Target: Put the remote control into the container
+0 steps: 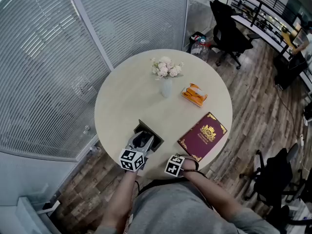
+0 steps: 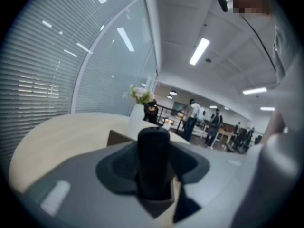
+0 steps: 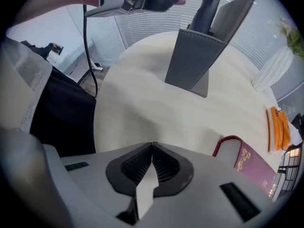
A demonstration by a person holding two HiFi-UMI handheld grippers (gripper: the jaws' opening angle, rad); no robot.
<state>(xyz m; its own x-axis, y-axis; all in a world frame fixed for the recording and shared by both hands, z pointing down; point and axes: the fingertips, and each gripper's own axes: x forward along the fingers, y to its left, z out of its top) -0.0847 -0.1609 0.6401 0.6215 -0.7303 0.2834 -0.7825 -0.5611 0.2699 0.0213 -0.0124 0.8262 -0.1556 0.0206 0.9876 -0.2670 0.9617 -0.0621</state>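
Above dark grey open-topped container [image 3: 190, 63], my left gripper [image 2: 154, 174] clamps slim black remote control [image 2: 153, 141] upright; right gripper [image 3: 152, 161] pressed closed, empty. Risk: remote snags rim, tips container.

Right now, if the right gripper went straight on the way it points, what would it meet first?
Probably the bare table top, short of the grey container; depth is hard to judge.

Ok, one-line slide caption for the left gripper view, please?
The left gripper shut on the dark remote control, container edge and flower vase beyond on the table.
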